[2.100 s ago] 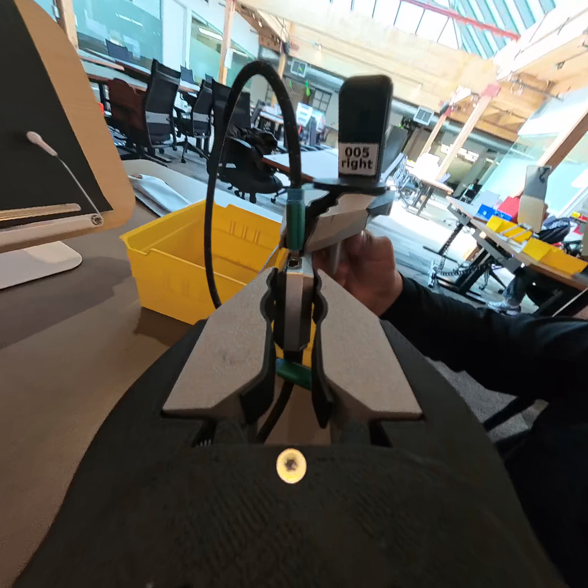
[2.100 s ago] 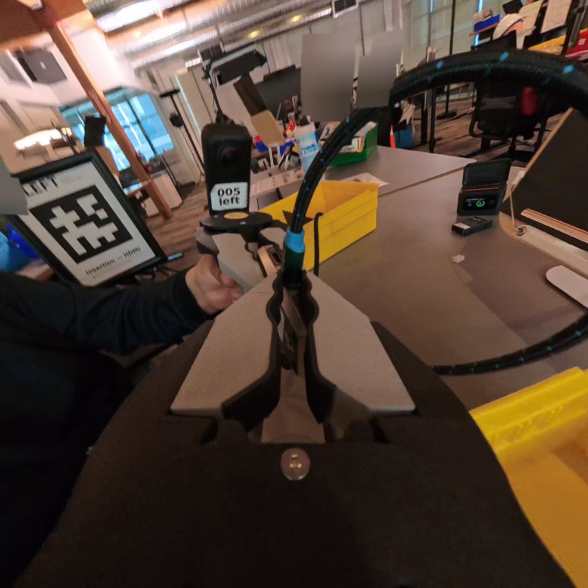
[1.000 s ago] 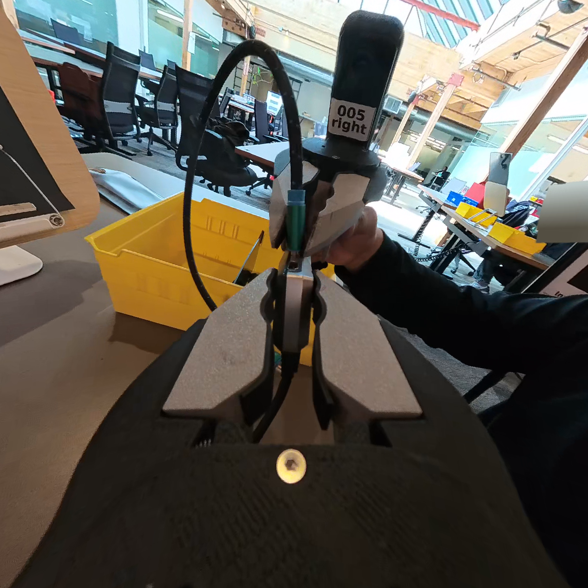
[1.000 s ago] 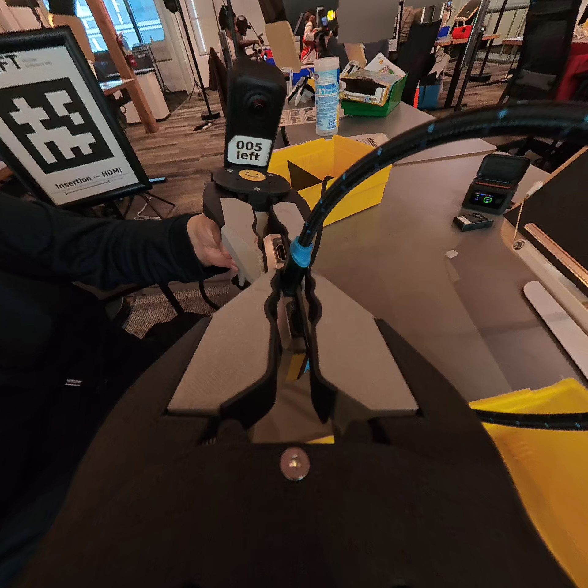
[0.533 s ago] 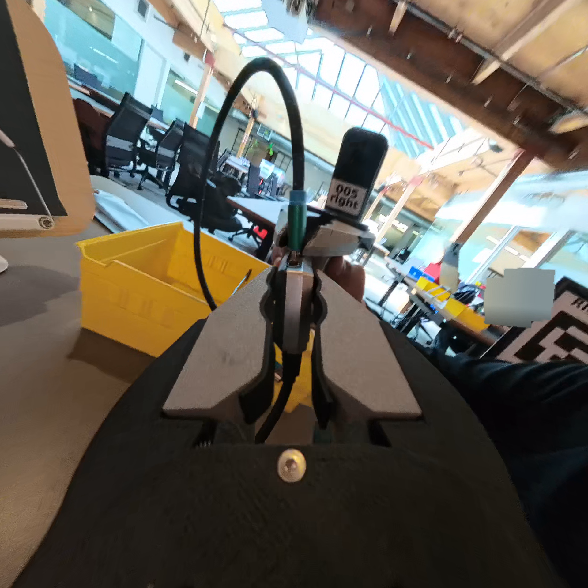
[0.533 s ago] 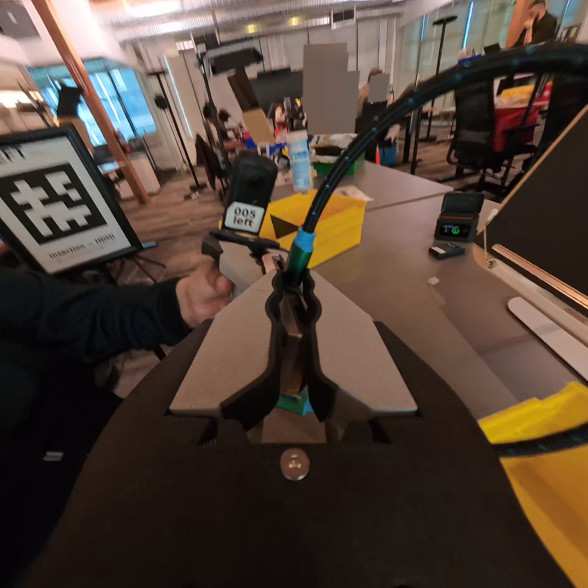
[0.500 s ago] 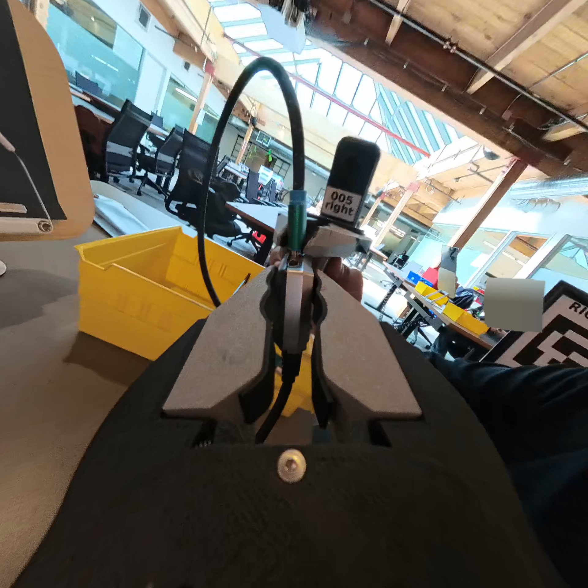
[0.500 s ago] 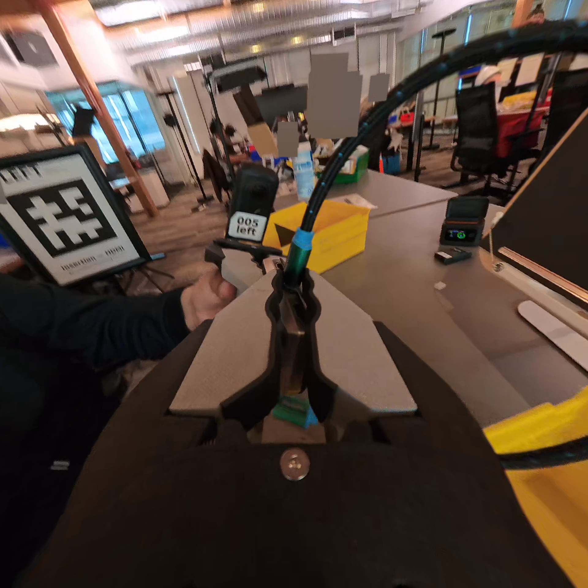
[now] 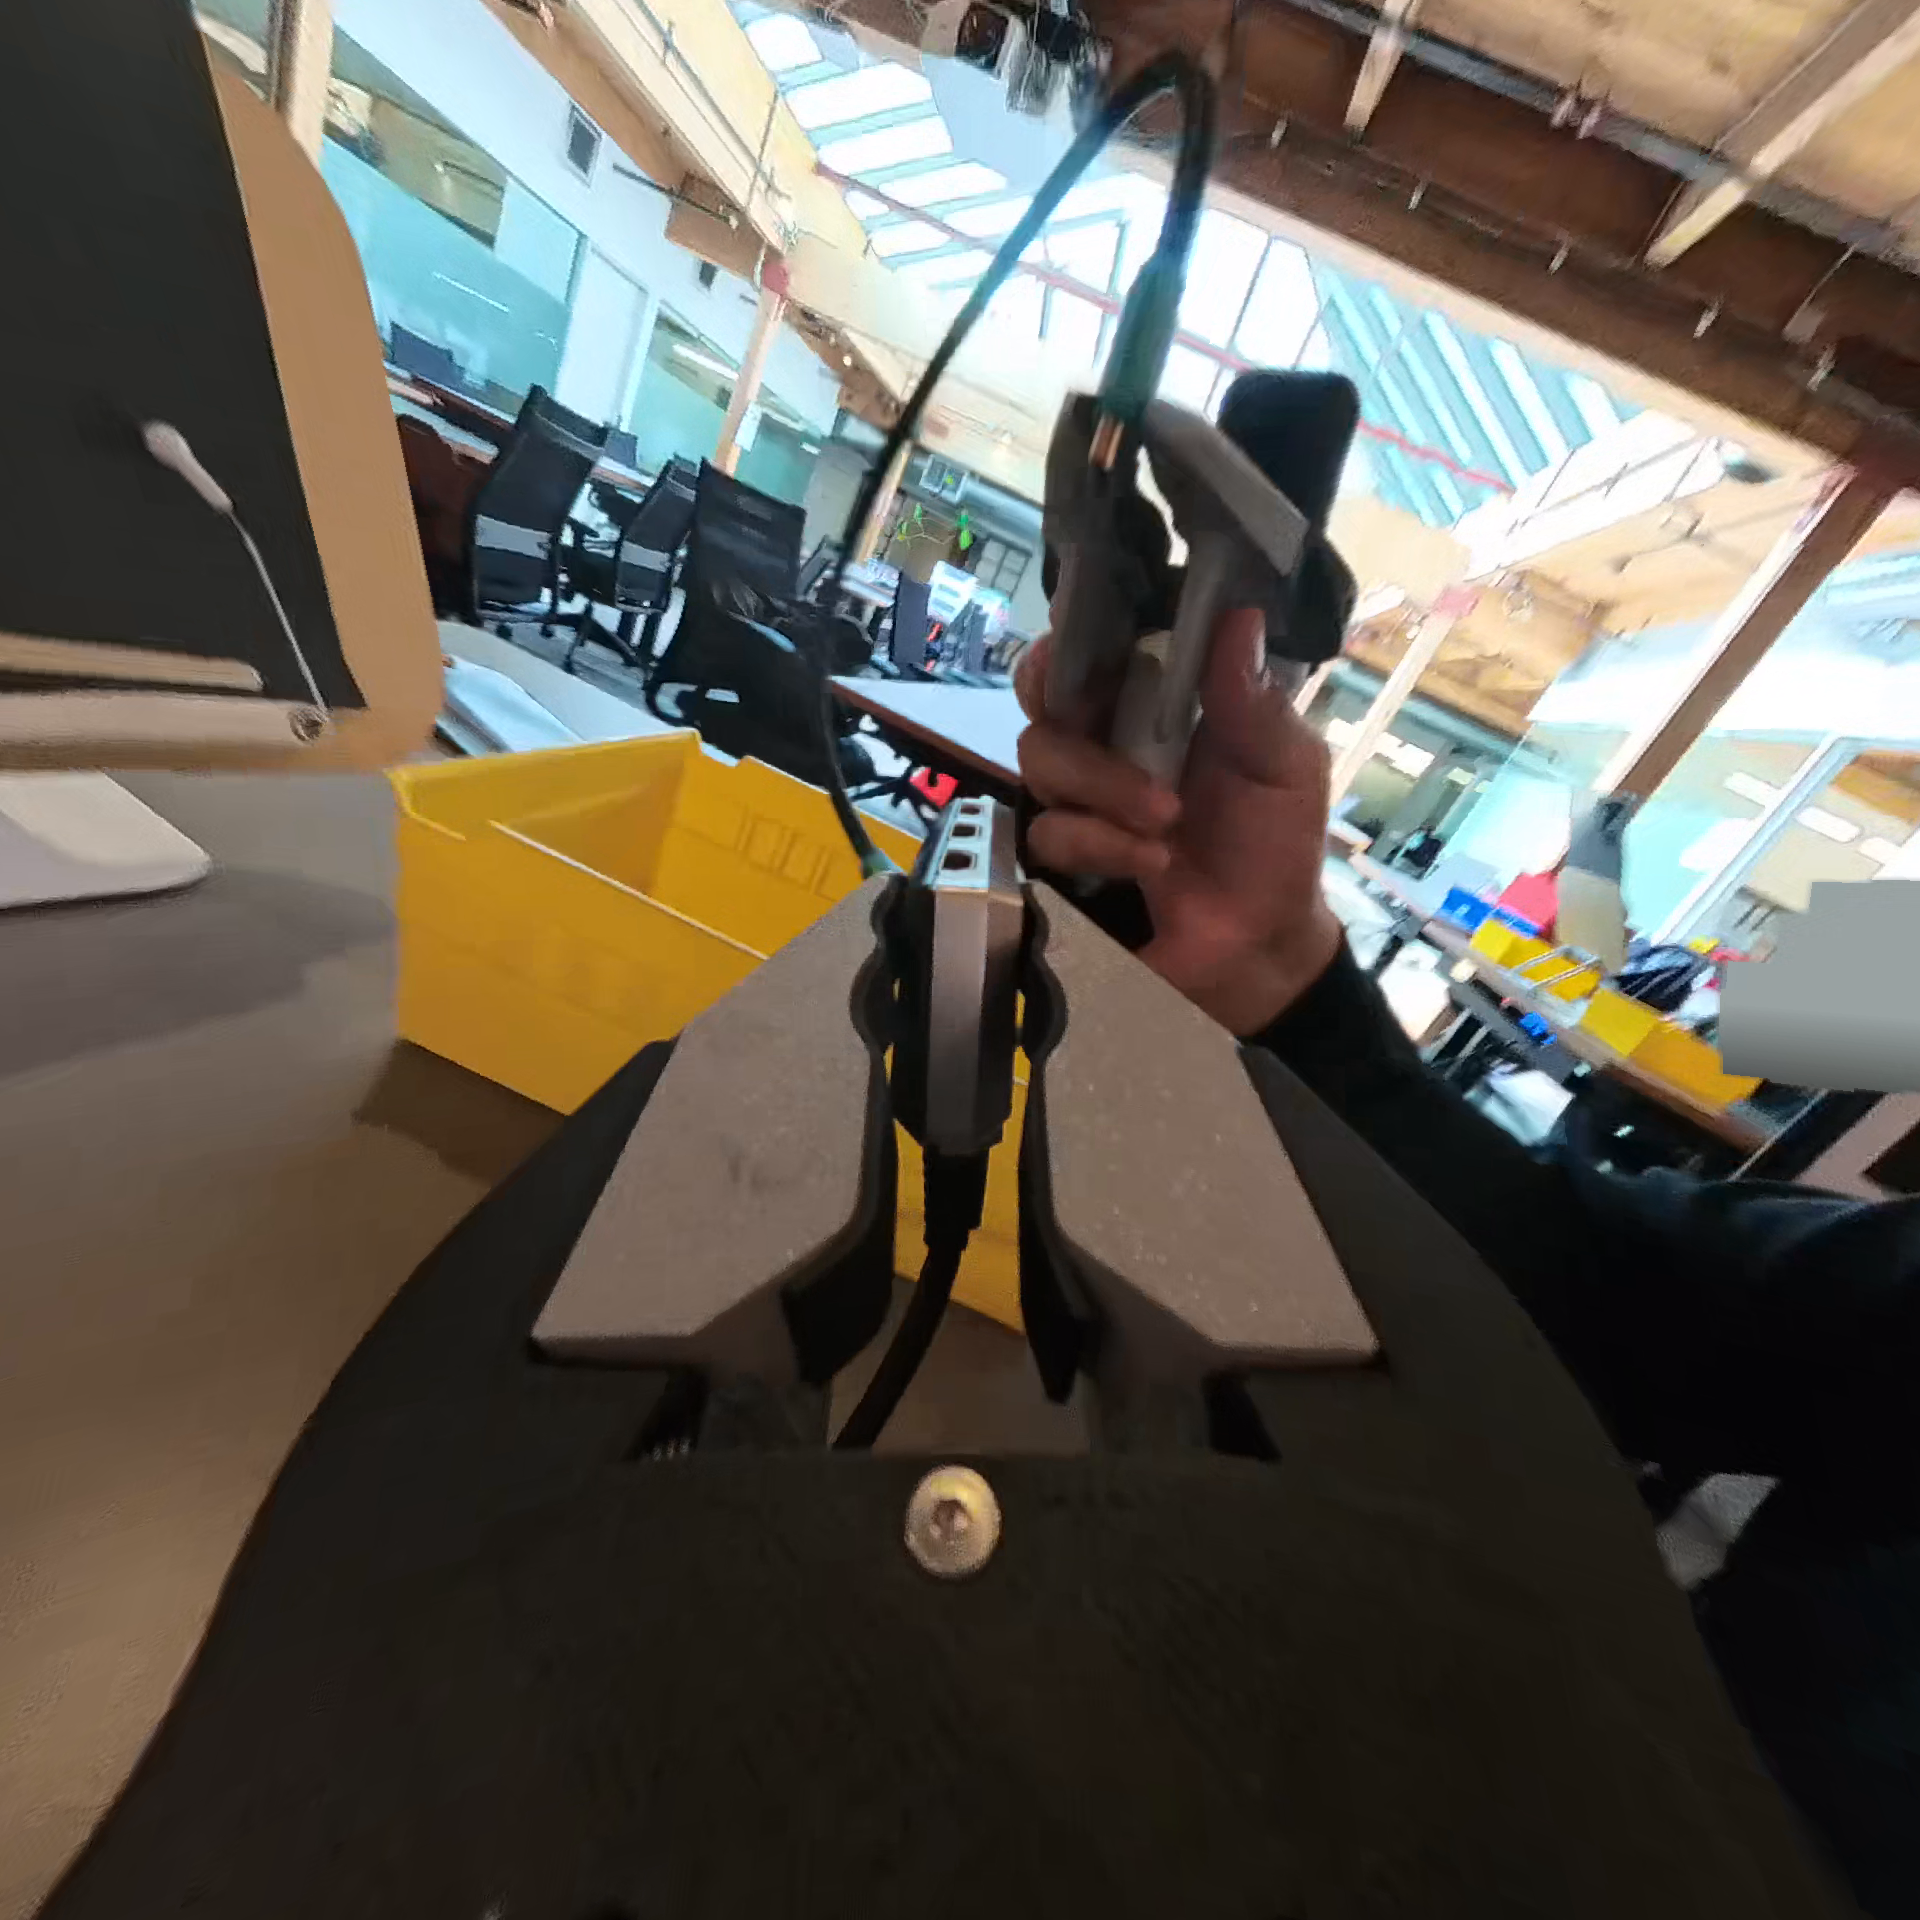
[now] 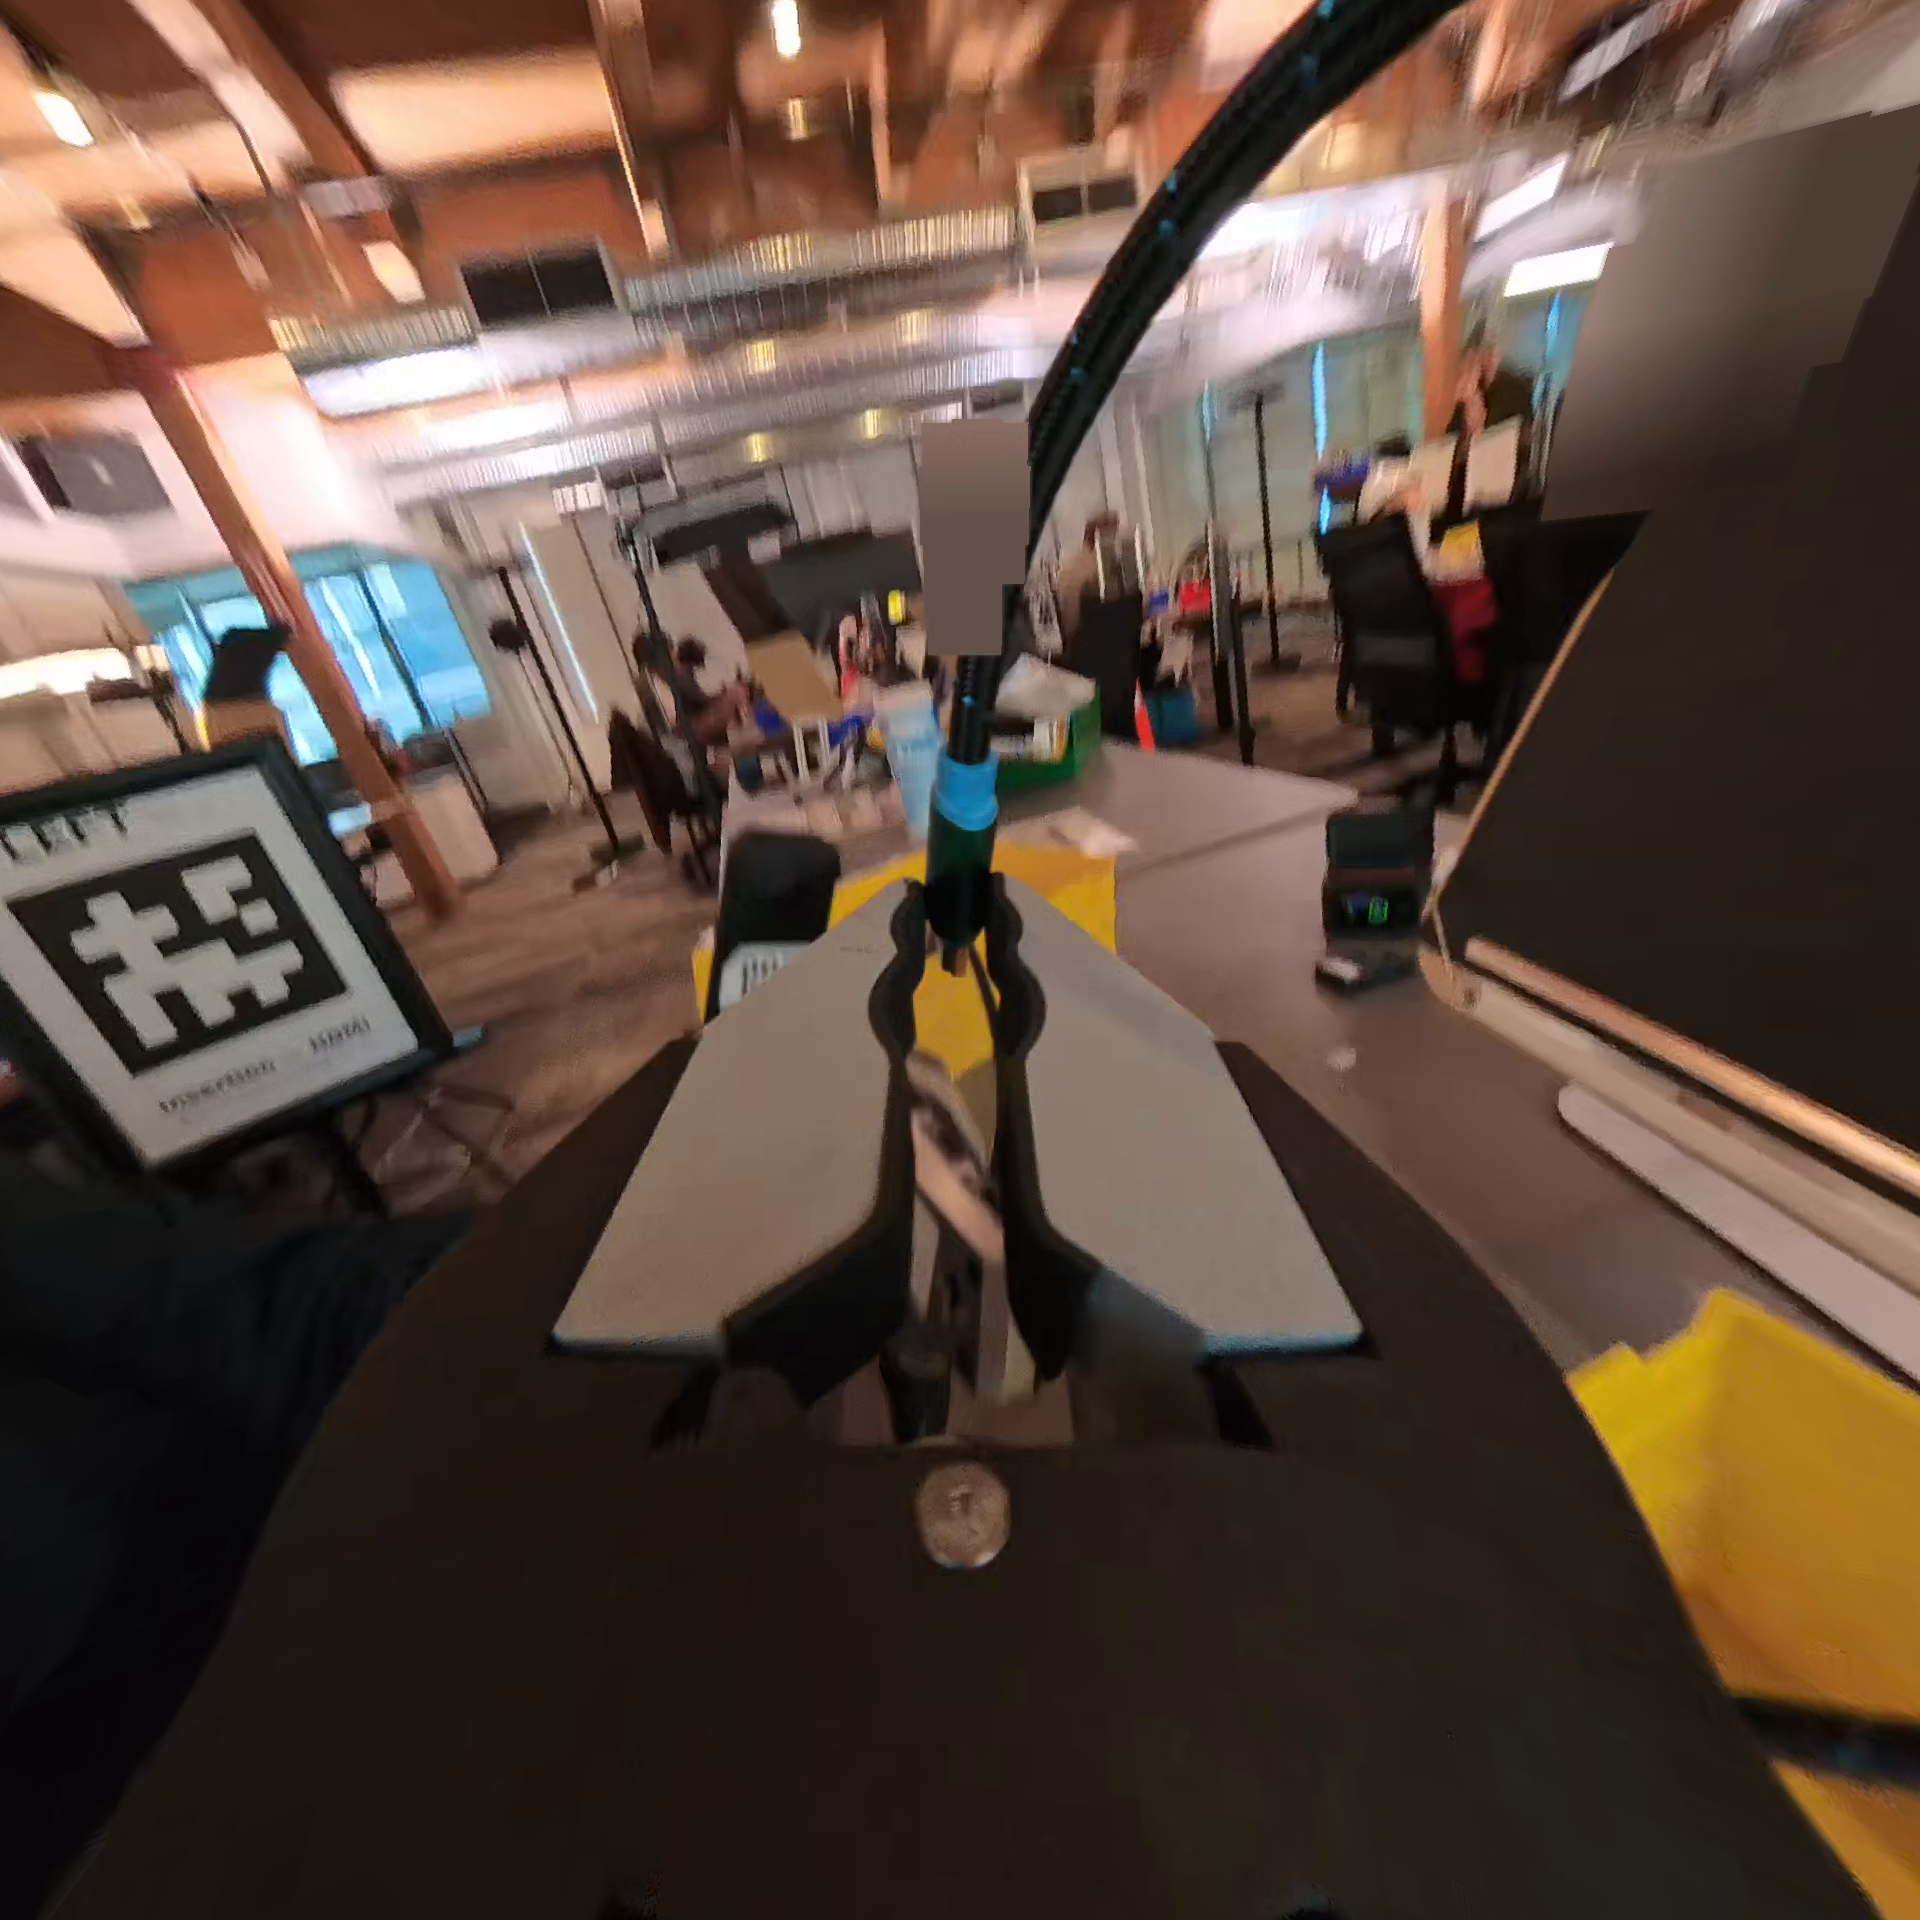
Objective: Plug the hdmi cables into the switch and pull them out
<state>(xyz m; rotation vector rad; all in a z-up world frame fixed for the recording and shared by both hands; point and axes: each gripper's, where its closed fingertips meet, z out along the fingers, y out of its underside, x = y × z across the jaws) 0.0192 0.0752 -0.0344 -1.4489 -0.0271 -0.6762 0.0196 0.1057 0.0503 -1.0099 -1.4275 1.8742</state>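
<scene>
The left tongs (image 9: 961,935) are clamped on the flat grey metal HDMI switch (image 9: 964,997), which stands on edge between the two grey fingers (image 9: 748,1132). The row of ports on its far end faces away from the camera and appears unoccupied. A thin black lead (image 9: 914,1340) leaves the near end of the switch and passes back between the fingers.

The right tongs (image 9: 1117,457) are raised above and beyond the switch, held in a person's hand (image 9: 1174,821) with a dark sleeve. They are clamped on the green-collared plug (image 9: 1132,343) of the black braided HDMI cable (image 9: 987,291). The plug is well clear of the switch. The cable arcs upward from the plug and drops toward the yellow plastic bin (image 9: 582,894) on the grey worktop (image 9: 156,1195).

In the right wrist view, the right tongs (image 10: 958,925) grip the plug (image 10: 961,831) at the fingertips, and the cable (image 10: 1122,291) curves up and to the right. This view is motion-blurred. A second yellow bin (image 10: 1756,1507) lies at lower right, and a black-and-white marker board (image 10: 187,956) stands at left.
</scene>
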